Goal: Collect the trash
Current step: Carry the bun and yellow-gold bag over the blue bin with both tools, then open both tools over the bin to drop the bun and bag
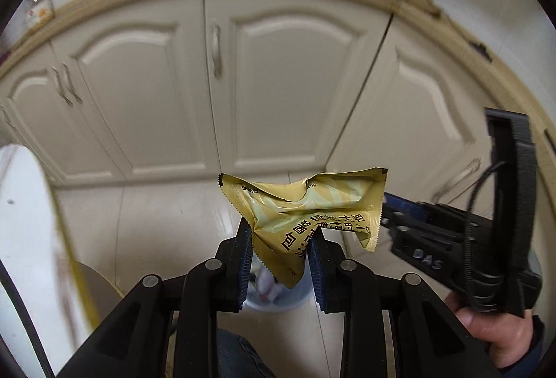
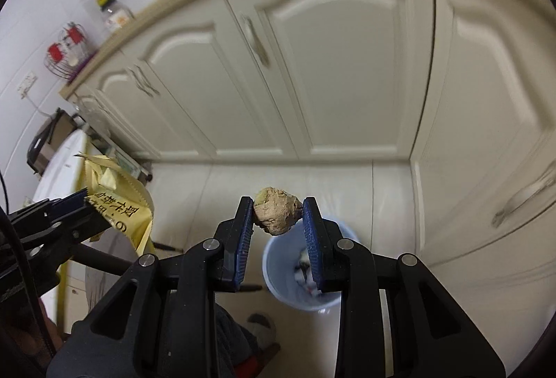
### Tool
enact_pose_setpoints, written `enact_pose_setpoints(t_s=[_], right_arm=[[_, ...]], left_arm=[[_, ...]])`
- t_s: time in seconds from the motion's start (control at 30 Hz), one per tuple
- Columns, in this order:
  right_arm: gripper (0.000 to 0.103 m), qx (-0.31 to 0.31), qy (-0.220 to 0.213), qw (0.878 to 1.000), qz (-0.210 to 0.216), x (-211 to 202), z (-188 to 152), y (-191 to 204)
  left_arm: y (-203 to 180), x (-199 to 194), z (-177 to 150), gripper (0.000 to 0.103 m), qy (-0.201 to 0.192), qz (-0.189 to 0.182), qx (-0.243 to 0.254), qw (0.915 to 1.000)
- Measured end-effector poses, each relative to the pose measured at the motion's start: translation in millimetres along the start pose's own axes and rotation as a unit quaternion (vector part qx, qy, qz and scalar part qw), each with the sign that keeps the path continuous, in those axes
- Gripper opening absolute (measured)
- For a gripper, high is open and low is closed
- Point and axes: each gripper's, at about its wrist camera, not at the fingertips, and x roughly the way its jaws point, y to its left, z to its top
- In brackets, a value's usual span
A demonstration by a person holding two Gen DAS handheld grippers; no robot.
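Soft indoor light, motion blur, fisheye edges

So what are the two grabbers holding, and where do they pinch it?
The left gripper pinches the yellow wrapper by its lower crumpled part. The right gripper squeezes the brown lump by its two sides.

Each fisheye camera sits close behind its own tool, facing steeply down at the tiled floor and the cream panelled cabinet doors (image 1: pixel 285 93). Both views share the pale blue round plastic bin (image 2: pixel 278 266) and the cabinets; each shows the other tool at its edge.
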Motion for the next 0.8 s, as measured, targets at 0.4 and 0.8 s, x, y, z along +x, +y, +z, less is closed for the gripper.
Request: enact_pose_setpoints(t_s=[0.4,0.8], right_arm=[[0.066,0.058,0.072,0.996,0.013,81.3,-20.8,-39.2],[0.103,0.096,0.053,0.994,-0.021,64.5,-17.5,-45.9]], left_arm=[[18.1,71.6,33.5,0.073,0.06,0.033,-0.019,0.9974],[23.3,23.9,21.2,0.09,0.0,0.069,-0.041,0.9968]])
